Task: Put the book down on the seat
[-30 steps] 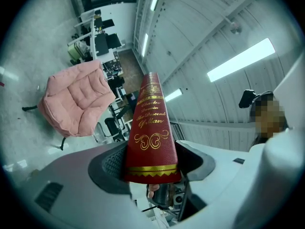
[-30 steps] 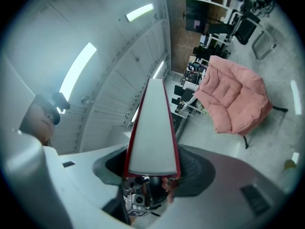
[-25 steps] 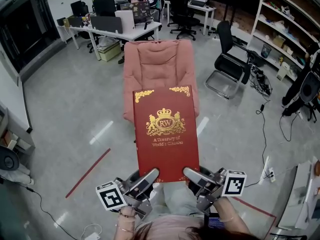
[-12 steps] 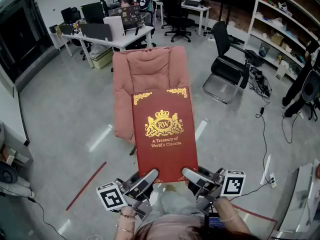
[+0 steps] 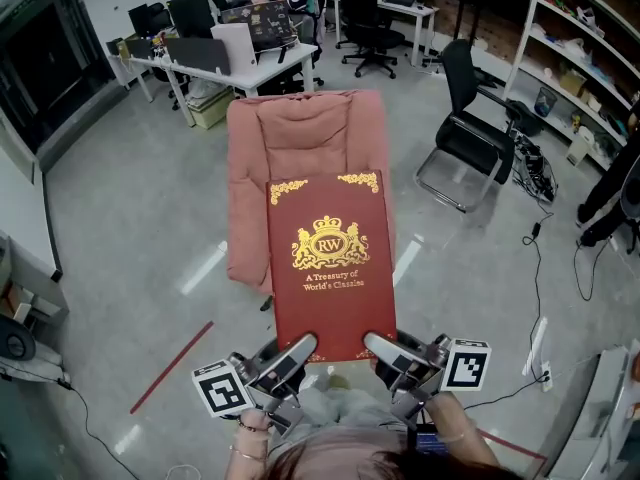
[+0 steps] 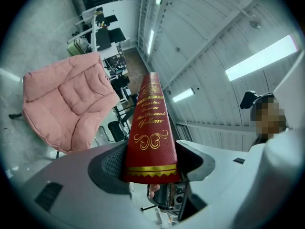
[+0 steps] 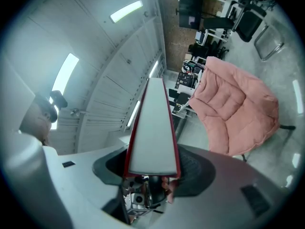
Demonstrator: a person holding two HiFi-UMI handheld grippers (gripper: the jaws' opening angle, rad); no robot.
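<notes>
Book (image 5: 330, 263): large, red, gold-stamped cover facing up, held in the air roughly level by its near edge, one gripper at each near corner. Left gripper (image 5: 293, 353) is on the near left corner, right gripper (image 5: 387, 349) on the near right. Left gripper view: jaws clamped on the book (image 6: 150, 128) at its spine, pads pressing on both covers, nothing else between them. Right gripper view: jaws clamped the same way on the book (image 7: 151, 137) at its page-edge side, with the pale page block showing between the red boards. Target is the seat (image 7: 248, 123) of the pink armchair (image 5: 305, 133), which stands on the grey floor (image 5: 130, 218) ahead of the person, with office desks and black chairs well beyond it. In the head view the book's far end overlaps the front of the armchair and hides most of the cushion, so I cannot tell whether that end is already above the seat or just short of it. Both gripper views show the armchair apart from the book, with no contact anywhere. Judgement: grasp done, carry under way, placement not yet begun. Left to do: bring the book fully over the cushion, lower it flat until it rests there, then part both pairs of jaws and draw the grippers clear without dragging the cover.
</notes>
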